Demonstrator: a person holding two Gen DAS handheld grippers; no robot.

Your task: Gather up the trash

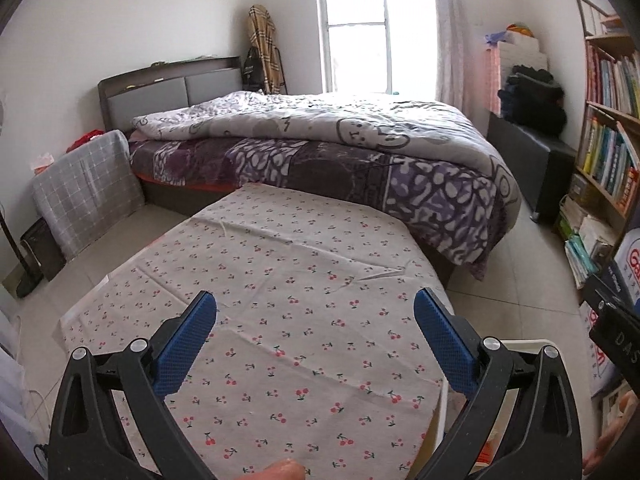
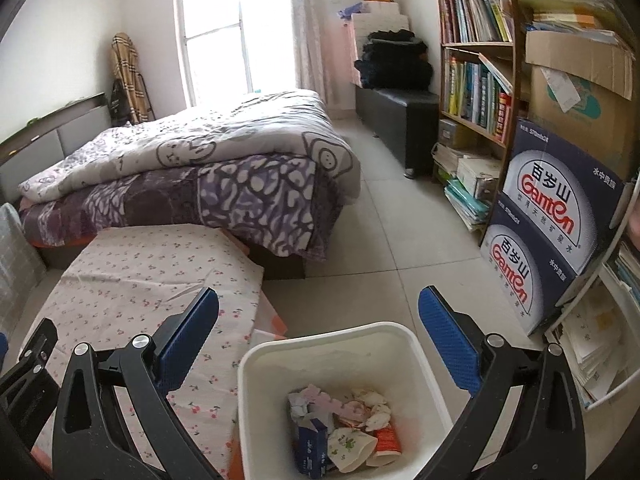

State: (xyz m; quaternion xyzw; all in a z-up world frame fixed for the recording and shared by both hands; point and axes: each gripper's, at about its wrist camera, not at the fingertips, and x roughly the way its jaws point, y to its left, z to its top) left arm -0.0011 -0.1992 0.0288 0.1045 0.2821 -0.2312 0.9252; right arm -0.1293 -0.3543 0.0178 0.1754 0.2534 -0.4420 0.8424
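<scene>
My left gripper [image 1: 316, 308] stands spread wide with nothing between its blue pads, poised over the cherry-print cloth [image 1: 280, 280] that covers the low table beside the bed [image 1: 320, 152]. My right gripper [image 2: 319, 306] is likewise wide apart and empty, above the white bin [image 2: 256, 380] on the floor tiles. The trash [image 2: 344, 428], crumpled paper, wrappers and a small blue carton, lies in the bin's bottom.

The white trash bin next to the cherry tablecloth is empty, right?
Not quite. The white trash bin does stand next to the cherry tablecloth, but it isn't empty: crumpled paper and wrappers lie at its bottom. The right wrist view shows it.
</scene>
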